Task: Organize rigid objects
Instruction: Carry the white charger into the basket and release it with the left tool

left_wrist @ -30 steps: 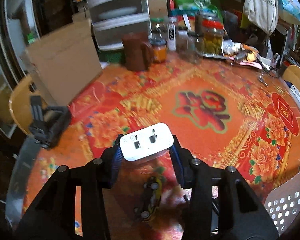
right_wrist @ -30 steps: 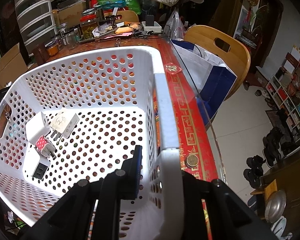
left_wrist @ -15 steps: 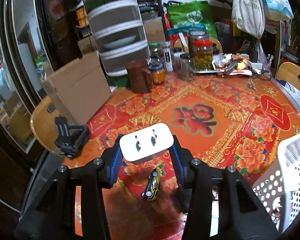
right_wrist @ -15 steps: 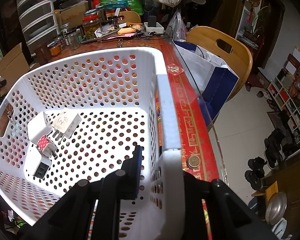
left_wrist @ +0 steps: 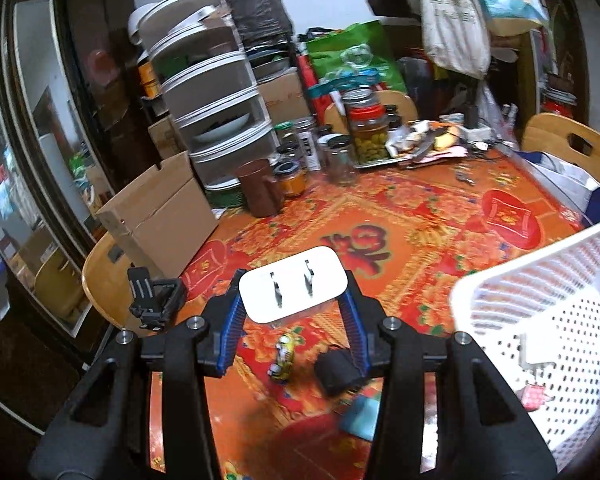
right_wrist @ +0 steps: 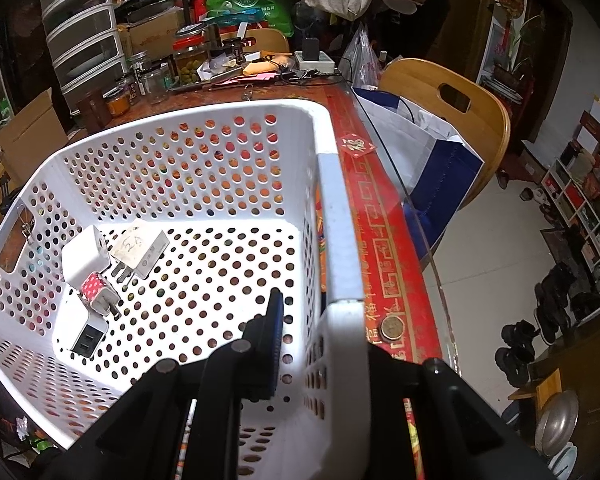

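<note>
My left gripper (left_wrist: 293, 312) is shut on a white plug adapter (left_wrist: 293, 289) with its two prongs facing up, held above the red patterned table. The white perforated basket (left_wrist: 540, 280) stands to its right. My right gripper (right_wrist: 320, 332) is shut on the basket's right wall (right_wrist: 340, 240), one finger inside and one outside. Inside the basket lie several white chargers (right_wrist: 88, 256), one with a red dotted cover (right_wrist: 94, 286). On the table below the left gripper lie a small yellow toy car (left_wrist: 283, 357), a black block (left_wrist: 336, 368) and a teal card (left_wrist: 360, 416).
A black clip-like object (left_wrist: 154, 296) sits at the table's left edge beside a cardboard box (left_wrist: 160, 216). Jars, a brown mug (left_wrist: 260, 194) and clutter line the far side. A coin (right_wrist: 392, 327) lies right of the basket. Wooden chairs (right_wrist: 456, 112) surround the table.
My left gripper has risen and swung right with the adapter; the basket has come into its view. The right gripper keeps its hold on the basket wall, barely moved.
</note>
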